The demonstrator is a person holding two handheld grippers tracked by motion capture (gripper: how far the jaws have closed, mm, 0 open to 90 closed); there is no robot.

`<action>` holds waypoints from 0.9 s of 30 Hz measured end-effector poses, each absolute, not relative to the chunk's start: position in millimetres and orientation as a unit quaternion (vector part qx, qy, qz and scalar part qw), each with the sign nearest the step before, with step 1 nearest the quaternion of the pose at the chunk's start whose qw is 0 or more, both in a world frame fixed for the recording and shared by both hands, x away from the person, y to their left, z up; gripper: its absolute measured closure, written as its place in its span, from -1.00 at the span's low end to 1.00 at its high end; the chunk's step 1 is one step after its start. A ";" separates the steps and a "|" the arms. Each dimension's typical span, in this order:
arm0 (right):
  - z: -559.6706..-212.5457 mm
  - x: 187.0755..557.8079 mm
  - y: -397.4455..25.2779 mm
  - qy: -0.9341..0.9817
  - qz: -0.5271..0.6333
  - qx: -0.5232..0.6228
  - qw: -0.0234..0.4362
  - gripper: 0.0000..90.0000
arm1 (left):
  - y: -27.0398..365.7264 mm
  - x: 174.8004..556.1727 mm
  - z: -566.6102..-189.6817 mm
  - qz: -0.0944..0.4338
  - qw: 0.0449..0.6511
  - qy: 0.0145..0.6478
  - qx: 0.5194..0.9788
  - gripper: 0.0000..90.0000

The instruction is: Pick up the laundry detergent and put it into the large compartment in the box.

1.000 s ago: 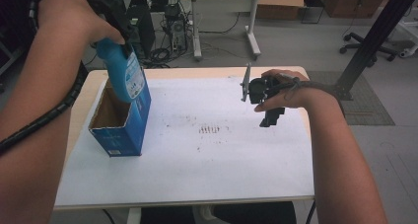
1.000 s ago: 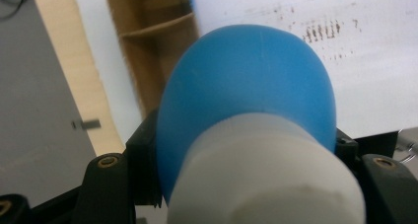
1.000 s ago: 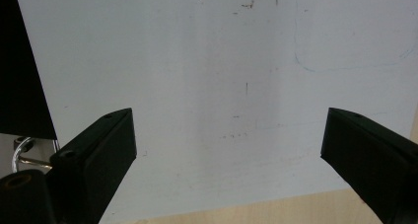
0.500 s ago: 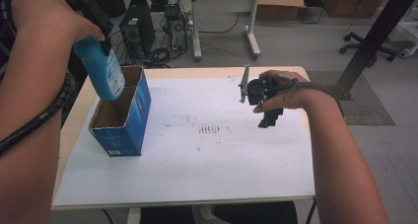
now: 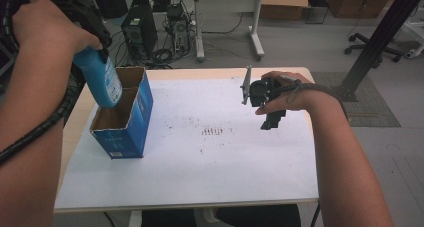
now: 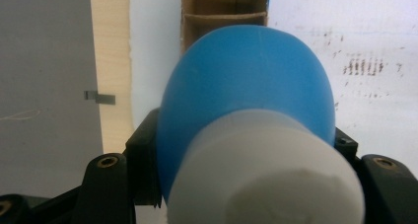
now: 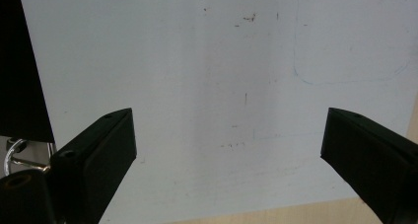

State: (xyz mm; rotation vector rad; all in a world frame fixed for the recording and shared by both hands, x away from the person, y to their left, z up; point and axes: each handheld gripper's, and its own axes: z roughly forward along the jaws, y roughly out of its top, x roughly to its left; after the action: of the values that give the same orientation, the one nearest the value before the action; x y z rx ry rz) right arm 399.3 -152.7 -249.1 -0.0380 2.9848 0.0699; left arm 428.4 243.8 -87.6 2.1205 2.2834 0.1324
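Observation:
A blue bottle [image 5: 101,82] with a white cap [image 6: 266,184] hangs tilted in my left gripper [image 6: 244,137], whose jaws press on both sides of its neck. The bottle's bottom hovers at the left rim of a blue cardboard box [image 5: 131,124] that stands open-topped on the table's left side, with a divider making two compartments. In the left gripper view the box [image 6: 224,12] lies just beyond the bottle. My right gripper [image 5: 272,119] is held above the right part of the table. Its jaws [image 7: 226,130] stand wide apart over the bare white sheet with nothing between them.
A white sheet [image 5: 200,172] covers the wooden table, with brown stains [image 5: 215,132] near its middle. Beyond the far edge stand a desk [image 5: 225,2] and computer towers [image 5: 137,29]. A black slanted post [image 5: 380,37] rises at the right.
The left gripper has carried the blue bottle leftward, from over the box's far right side to its left rim. The right gripper has barely moved.

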 end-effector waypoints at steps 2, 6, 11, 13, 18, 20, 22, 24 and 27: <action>-249.0 398.9 -152.4 0.997 0.024 -0.014 0.079 -0.86 | 245.4 429.2 -93.4 0.036 0.015 0.732 0.680 -0.17; -250.1 398.7 -150.9 0.997 0.022 -0.016 0.079 -0.86 | 246.3 431.0 -102.5 0.032 0.013 0.733 0.680 -0.16; -249.7 398.5 -150.6 0.996 0.024 -0.018 0.080 -0.86 | 246.3 433.0 -114.9 0.034 0.008 0.733 0.680 -0.17; -249.5 398.5 -151.5 0.996 0.024 -0.017 0.080 -0.86 | 246.9 433.2 -118.8 0.031 0.008 0.733 0.679 -0.17; -249.1 398.4 -153.2 0.996 0.024 -0.017 0.081 -0.86 | 249.1 434.5 -132.7 0.027 0.009 0.733 0.680 -0.17; -248.5 397.7 -153.9 0.996 0.025 -0.017 0.082 -0.85 | 249.6 435.4 -138.9 0.025 0.006 0.734 0.679 -0.17; -247.3 397.0 -154.7 0.996 0.027 -0.017 0.084 -0.86 | 249.8 436.2 -145.9 0.023 0.004 0.734 0.679 -0.17; -246.1 396.3 -155.5 0.996 0.029 -0.015 0.084 -0.86 | 249.9 436.8 -153.5 0.019 0.004 0.734 0.678 -0.17; -246.0 396.4 -156.4 0.996 0.028 -0.015 0.083 -0.85 | 250.1 437.3 -162.6 0.018 0.001 0.735 0.678 -0.17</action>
State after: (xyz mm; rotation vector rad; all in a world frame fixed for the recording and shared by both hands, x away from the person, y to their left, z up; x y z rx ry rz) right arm 396.4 -156.4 -246.0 -0.0447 2.9739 0.0821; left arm 437.3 250.1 -162.6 2.1293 2.3070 0.0553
